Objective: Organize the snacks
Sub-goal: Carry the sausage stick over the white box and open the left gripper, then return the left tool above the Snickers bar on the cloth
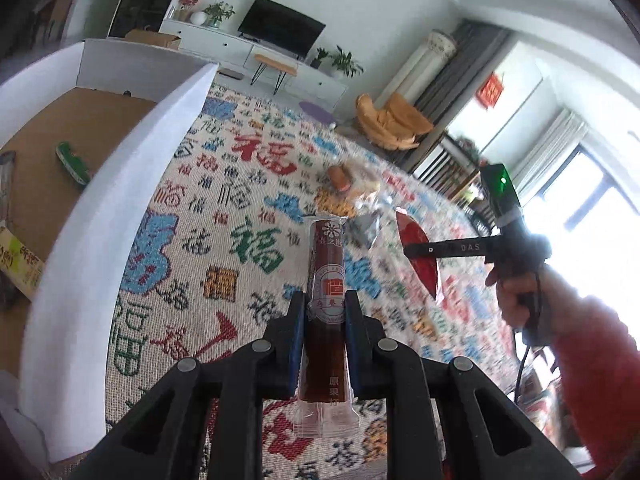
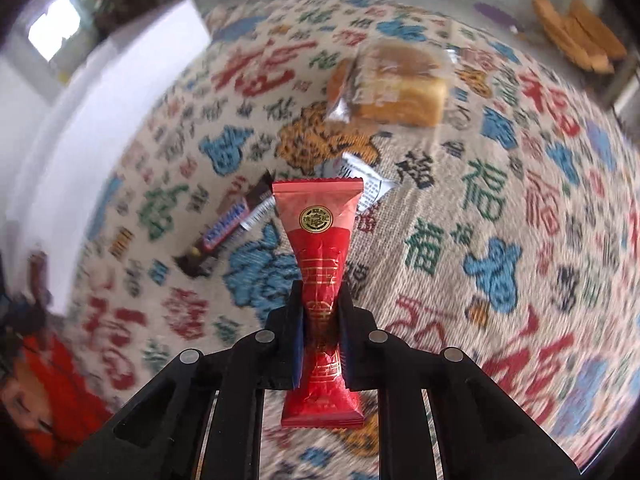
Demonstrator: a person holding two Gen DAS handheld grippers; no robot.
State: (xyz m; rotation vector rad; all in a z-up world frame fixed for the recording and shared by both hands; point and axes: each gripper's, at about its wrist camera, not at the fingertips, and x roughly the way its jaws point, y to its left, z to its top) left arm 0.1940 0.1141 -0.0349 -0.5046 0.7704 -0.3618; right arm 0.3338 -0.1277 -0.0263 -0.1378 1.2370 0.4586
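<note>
My left gripper (image 1: 325, 300) is shut on a long dark-brown snack stick in a clear wrapper (image 1: 327, 256), held above the patterned carpet. My right gripper (image 2: 320, 292) is shut on a red foil snack packet (image 2: 320, 240), pinched at its waist and lifted off the carpet. In the left wrist view the right gripper (image 1: 416, 250) shows at the right with the red packet (image 1: 418, 248) in its jaws, a hand in a red sleeve behind it. On the carpet lie a wrapped bread loaf (image 2: 396, 84), a dark chocolate bar (image 2: 224, 232) and a white sachet (image 2: 364, 180).
An open white-walled cardboard box (image 1: 132, 184) stands at the left, with a green packet (image 1: 72, 164) and other snacks inside. Further snacks (image 1: 344, 188) lie on the carpet ahead. A TV cabinet, plants and orange cushions stand at the far side of the room.
</note>
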